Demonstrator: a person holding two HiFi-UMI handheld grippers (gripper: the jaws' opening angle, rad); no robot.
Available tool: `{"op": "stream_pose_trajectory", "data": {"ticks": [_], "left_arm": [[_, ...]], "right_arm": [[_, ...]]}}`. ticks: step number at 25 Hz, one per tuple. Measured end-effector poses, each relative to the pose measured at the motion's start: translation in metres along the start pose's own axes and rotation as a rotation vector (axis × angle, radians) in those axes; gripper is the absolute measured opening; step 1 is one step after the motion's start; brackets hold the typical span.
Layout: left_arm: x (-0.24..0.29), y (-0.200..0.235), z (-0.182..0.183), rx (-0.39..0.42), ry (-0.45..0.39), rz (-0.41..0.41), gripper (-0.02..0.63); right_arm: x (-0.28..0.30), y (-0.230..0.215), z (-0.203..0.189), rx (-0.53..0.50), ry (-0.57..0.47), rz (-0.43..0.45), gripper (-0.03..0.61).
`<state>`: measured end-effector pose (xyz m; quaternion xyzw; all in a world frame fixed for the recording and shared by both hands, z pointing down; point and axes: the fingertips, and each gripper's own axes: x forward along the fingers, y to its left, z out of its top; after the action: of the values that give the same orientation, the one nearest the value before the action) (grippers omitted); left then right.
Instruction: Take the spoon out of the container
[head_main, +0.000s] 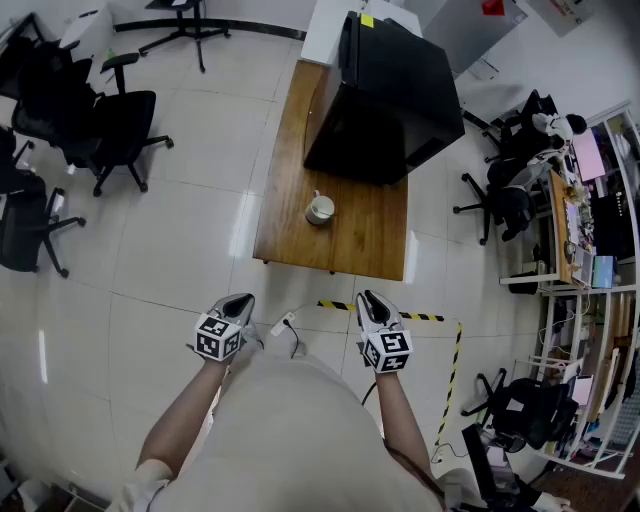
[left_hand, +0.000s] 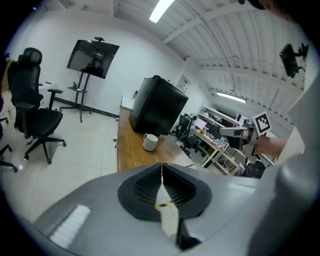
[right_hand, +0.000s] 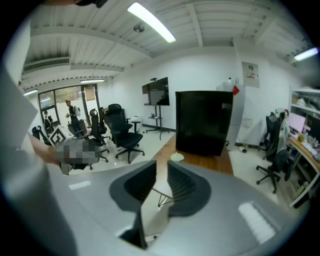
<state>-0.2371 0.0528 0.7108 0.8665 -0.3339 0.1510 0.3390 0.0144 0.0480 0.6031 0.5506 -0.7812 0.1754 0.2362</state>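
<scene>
Short of the wooden table (head_main: 285, 215) – white mug (head_main: 320, 208) beside 1 black box (head_main: 390, 95).
Left gripper (head_main: 240, 300) pressed together, right gripper (head_main: 370, 298) slightly spread, empty – striped floor tape (head_main: 425, 317) before the table.

The container (head_main: 320, 209) is seen to be a white mug, stood upright on the wooden table (head_main: 290, 150). It is placed toward the table's near end, roughly midway between the left and right edges. It is set just on the near side of the black box (head_main: 385, 95), apart from it. A small pale projection is seen at its far rim. Whether that is the spoon or the mug's own handle cannot be told.
</scene>
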Motion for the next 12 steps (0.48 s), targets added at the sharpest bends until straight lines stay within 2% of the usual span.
{"op": "stream_pose_trajectory", "data": {"ticks": [6,12], "left_arm": [[-0.004,0.043,-0.001,0.043,0.039,-0.04,-0.017],[0.001,0.046,0.004,0.115,0.069,-0.074,-0.017]], "right_arm": [[0.033,0.024,0.019,-0.089,0.023,-0.011,0.064],[0.045,0.02,0.023,-0.118,0.065,-0.001,0.064]]}}
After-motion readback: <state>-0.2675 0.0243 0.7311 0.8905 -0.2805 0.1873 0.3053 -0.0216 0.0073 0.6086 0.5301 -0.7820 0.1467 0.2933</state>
